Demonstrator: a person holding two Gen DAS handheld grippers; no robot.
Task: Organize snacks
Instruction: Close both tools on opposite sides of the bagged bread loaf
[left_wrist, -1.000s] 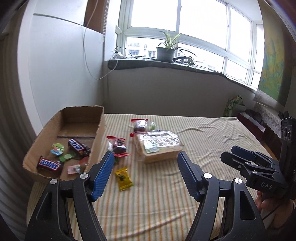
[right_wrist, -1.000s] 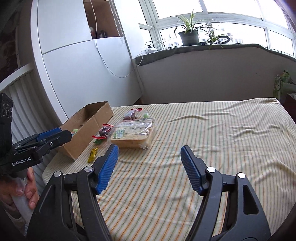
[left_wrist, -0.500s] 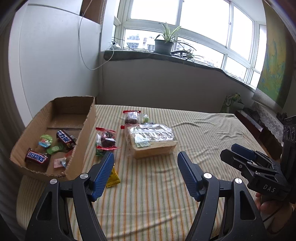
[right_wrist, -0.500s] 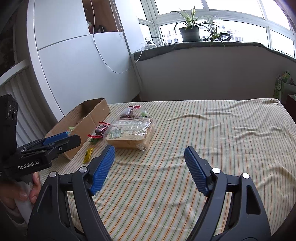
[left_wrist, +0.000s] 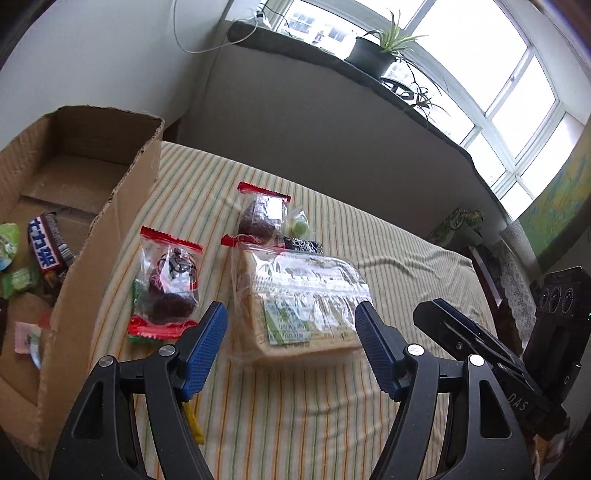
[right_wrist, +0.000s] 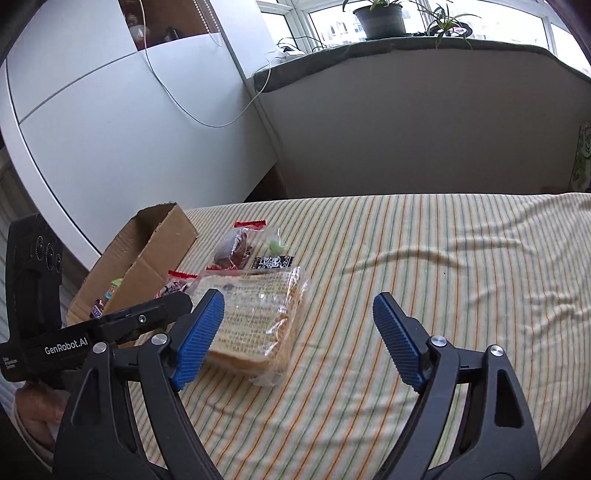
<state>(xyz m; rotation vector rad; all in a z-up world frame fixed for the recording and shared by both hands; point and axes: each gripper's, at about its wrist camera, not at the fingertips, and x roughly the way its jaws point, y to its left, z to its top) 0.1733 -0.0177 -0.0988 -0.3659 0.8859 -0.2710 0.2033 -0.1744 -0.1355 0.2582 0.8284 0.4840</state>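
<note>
A clear bag of sliced bread (left_wrist: 299, 302) lies on the striped tablecloth, straight ahead of my open left gripper (left_wrist: 291, 332); it also shows in the right wrist view (right_wrist: 255, 321). Two red-edged cake packets (left_wrist: 166, 288) (left_wrist: 262, 214) lie left of and behind it. A cardboard box (left_wrist: 110, 206) at the left holds candy bars (left_wrist: 46, 247) and small sweets. My right gripper (right_wrist: 299, 328) is open and empty, just right of the bread, above the cloth.
A green candy (left_wrist: 299, 225) and a black patterned packet (right_wrist: 273, 262) lie behind the bread. A yellow packet (left_wrist: 194, 424) peeks out under the left finger. A white cabinet (right_wrist: 110, 129) stands at the left. The windowsill carries potted plants (left_wrist: 373, 51).
Both grippers have moved forward and down toward the bread, which now looms much larger. The left gripper now frames it. Both stay open.
</note>
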